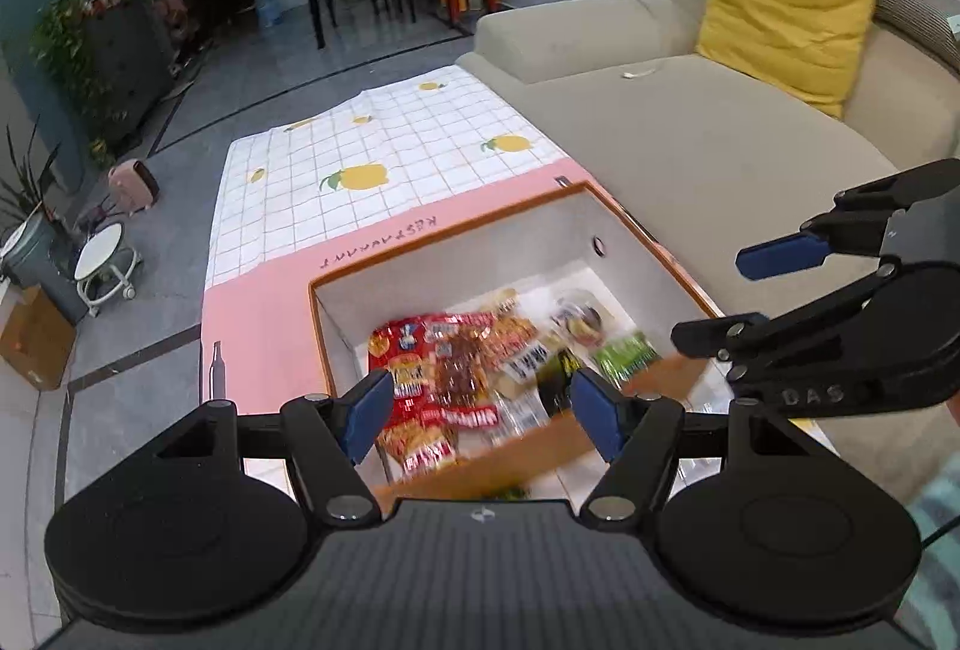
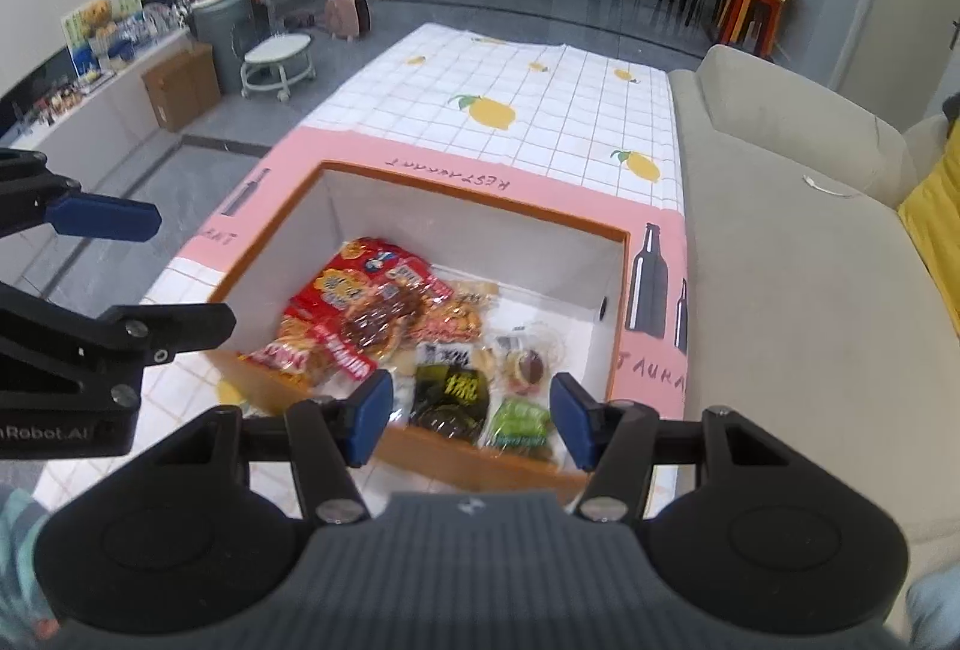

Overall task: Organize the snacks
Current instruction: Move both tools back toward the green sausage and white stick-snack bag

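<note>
An orange-rimmed white box point(image 1: 456, 236) point(image 2: 480, 221) stands on the table and holds several snack packets: red ones point(image 1: 420, 350) point(image 2: 354, 302) on the left, a black one point(image 2: 450, 389) and a green one point(image 1: 624, 353) point(image 2: 522, 419) on the right. My left gripper point(image 1: 483, 410) is open and empty above the box's near edge. My right gripper point(image 2: 471, 419) is open and empty above the near right part of the box. Each gripper shows in the other's view, the right gripper point(image 1: 750, 296) and the left gripper point(image 2: 180, 272), both open.
The table wears a pink and white lemon-print cloth point(image 1: 384, 152) point(image 2: 540, 110). A beige sofa point(image 1: 720, 140) point(image 2: 798, 242) with a yellow cushion point(image 1: 786, 14) runs along the right. A white stool point(image 1: 108, 260) point(image 2: 279, 62), a cardboard box point(image 1: 30, 344) and plants stand on the floor at the left.
</note>
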`<act>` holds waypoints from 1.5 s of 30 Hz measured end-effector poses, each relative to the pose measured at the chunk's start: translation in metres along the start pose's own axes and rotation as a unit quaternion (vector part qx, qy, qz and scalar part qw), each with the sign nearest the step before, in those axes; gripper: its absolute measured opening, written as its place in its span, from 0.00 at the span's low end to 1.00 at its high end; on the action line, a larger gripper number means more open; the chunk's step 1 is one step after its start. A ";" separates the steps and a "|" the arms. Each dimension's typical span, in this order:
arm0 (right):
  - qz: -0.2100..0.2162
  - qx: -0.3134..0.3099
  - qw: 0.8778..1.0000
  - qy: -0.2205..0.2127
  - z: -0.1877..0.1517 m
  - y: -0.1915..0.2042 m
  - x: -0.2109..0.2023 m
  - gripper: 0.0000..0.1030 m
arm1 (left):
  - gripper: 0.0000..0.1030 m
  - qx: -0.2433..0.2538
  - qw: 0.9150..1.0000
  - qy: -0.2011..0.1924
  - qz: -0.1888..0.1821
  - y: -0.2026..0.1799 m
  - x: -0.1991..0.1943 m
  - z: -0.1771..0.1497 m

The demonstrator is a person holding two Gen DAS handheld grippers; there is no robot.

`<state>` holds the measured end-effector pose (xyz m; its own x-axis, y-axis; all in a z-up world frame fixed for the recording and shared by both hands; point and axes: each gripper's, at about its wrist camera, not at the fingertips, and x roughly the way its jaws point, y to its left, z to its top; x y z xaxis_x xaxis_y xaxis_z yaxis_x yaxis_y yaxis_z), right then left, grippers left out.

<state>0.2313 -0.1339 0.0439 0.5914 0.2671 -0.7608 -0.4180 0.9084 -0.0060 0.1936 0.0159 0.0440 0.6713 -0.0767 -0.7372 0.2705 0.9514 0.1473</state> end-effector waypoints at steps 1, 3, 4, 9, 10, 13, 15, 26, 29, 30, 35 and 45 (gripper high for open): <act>0.000 0.004 1.000 -0.005 -0.007 0.001 -0.005 0.57 | 0.77 0.004 1.000 -0.001 -0.001 -0.002 -0.004 -0.005; -0.002 0.015 1.000 -0.017 -0.026 0.001 -0.017 0.60 | 0.77 0.010 1.000 -0.004 -0.003 -0.005 -0.011 -0.018; -0.002 0.020 1.000 -0.021 -0.035 0.001 -0.021 0.60 | 0.77 0.013 1.000 -0.004 -0.002 -0.008 -0.014 -0.024; 0.009 0.063 0.998 -0.027 -0.085 -0.006 -0.035 0.60 | 0.77 0.016 1.000 -0.003 -0.005 -0.018 -0.019 -0.054; 0.009 0.069 0.997 -0.028 -0.096 -0.006 -0.037 0.60 | 0.77 0.015 1.000 -0.002 -0.006 -0.020 -0.020 -0.061; -0.001 0.082 0.996 -0.029 -0.124 -0.007 -0.041 0.60 | 0.77 0.010 1.000 0.005 -0.006 -0.027 -0.024 -0.079; -0.005 0.089 0.996 -0.027 -0.140 -0.007 -0.042 0.60 | 0.77 0.003 1.000 0.011 -0.005 -0.031 -0.026 -0.090; -0.016 0.095 0.995 0.009 -0.178 -0.011 -0.018 0.60 | 0.77 -0.009 0.999 0.032 0.016 -0.050 -0.014 -0.126; -0.009 0.098 0.995 0.018 -0.177 -0.013 -0.009 0.60 | 0.77 0.000 0.999 0.036 0.014 -0.050 -0.007 -0.127; -0.008 0.097 0.995 0.020 -0.176 -0.014 -0.007 0.60 | 0.77 0.000 0.999 0.038 0.012 -0.049 -0.004 -0.126; 0.001 0.091 0.995 0.034 -0.173 -0.014 0.004 0.60 | 0.77 0.023 0.998 0.056 -0.001 -0.041 0.015 -0.115; 0.035 -0.012 0.996 0.083 -0.143 -0.026 0.041 0.68 | 0.77 0.139 0.984 0.106 -0.038 -0.029 0.070 -0.091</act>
<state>0.1675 -0.1925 -0.0800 0.4392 0.2708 -0.8566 -0.4713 0.8812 0.0369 0.1703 0.0105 -0.0719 0.4905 -0.0522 -0.8699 0.5122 0.8249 0.2393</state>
